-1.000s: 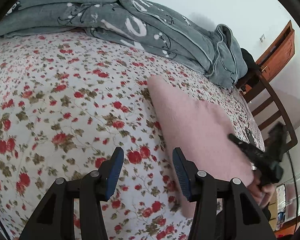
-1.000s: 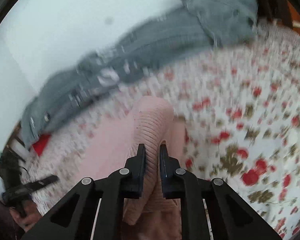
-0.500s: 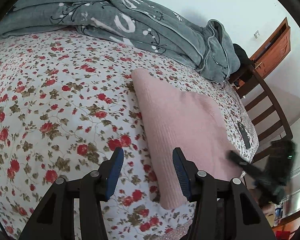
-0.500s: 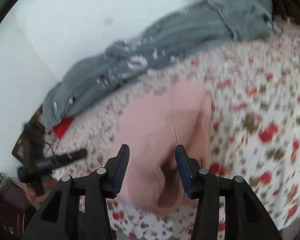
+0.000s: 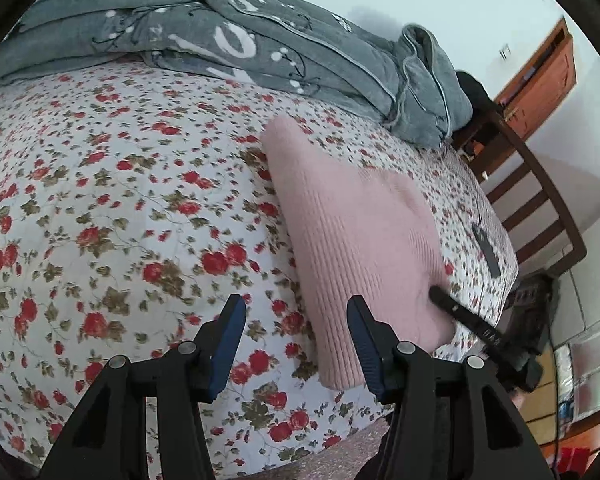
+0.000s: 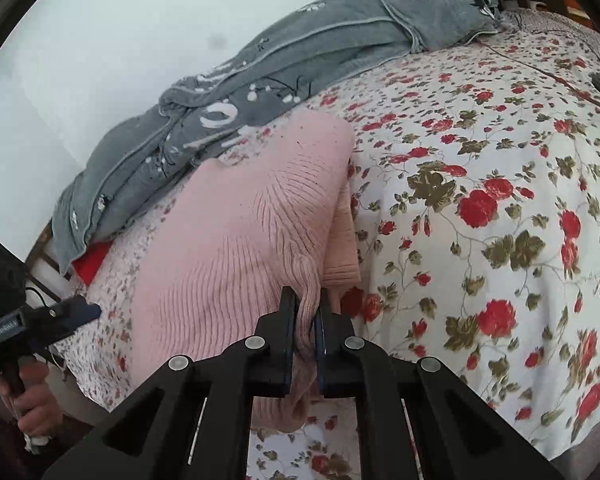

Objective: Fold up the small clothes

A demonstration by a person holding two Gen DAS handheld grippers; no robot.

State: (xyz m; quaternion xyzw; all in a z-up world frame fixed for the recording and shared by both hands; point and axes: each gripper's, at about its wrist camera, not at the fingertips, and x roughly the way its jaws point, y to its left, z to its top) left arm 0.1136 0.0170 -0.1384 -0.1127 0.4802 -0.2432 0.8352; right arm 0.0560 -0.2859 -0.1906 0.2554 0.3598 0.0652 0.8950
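Note:
A pink ribbed knit sweater lies folded on the floral bedsheet. My right gripper is shut on a pinch of the sweater at its near edge, and the fabric bunches between the pads. The left wrist view shows the same right gripper reaching in from the right to the garment's near right corner. My left gripper stands open over the sheet beside the sweater's left edge, nothing between its fingers. In the right wrist view a hand holds the left gripper at the far left.
A rumpled grey blanket runs along the back of the bed against the wall. A dark flat device lies on the sheet to the right of the sweater. A wooden chair stands past the bed's right edge, below a wooden door.
My right gripper let go of a raised fold of the sweater, stood open, then shut on the near edge. The sweater now lies flatter. My left gripper drew back a little.

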